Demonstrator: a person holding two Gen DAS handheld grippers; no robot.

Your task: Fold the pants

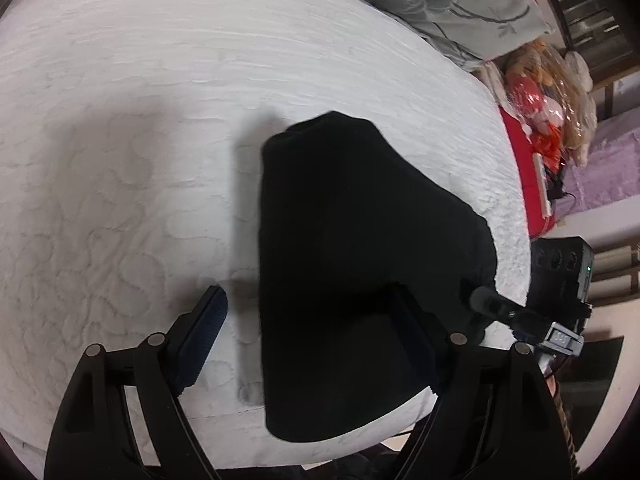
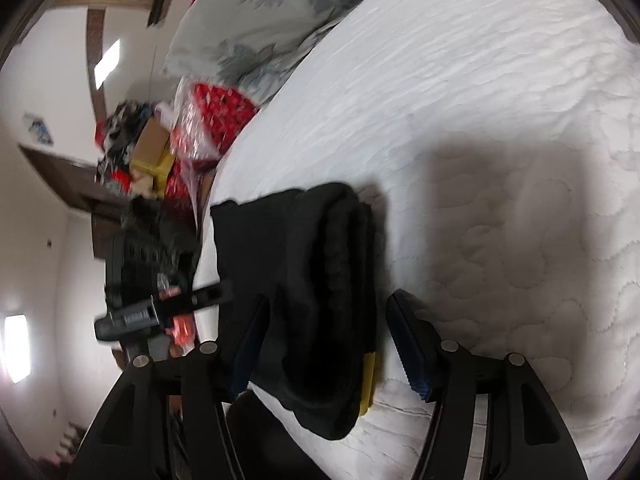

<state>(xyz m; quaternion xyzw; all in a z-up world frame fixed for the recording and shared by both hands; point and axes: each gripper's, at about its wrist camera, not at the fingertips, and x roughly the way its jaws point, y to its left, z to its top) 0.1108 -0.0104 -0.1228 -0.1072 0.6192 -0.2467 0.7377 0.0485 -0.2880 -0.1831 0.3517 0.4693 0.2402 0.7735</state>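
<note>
1. Both grippers straddle the black pants: the left gripper has its fingers spread wide, one pad on bare quilt and the other over the cloth, pinching nothing.
2. Over on the right gripper, the fingers stand apart around the thick folded edge; no pad visibly presses it.
3. Folded into a compact bundle, the pants lie near the edge of the white mattress, a yellow tag peeking out.
4. To finish neatly, I would press the layers flat and square the edges before withdrawing.
</note>
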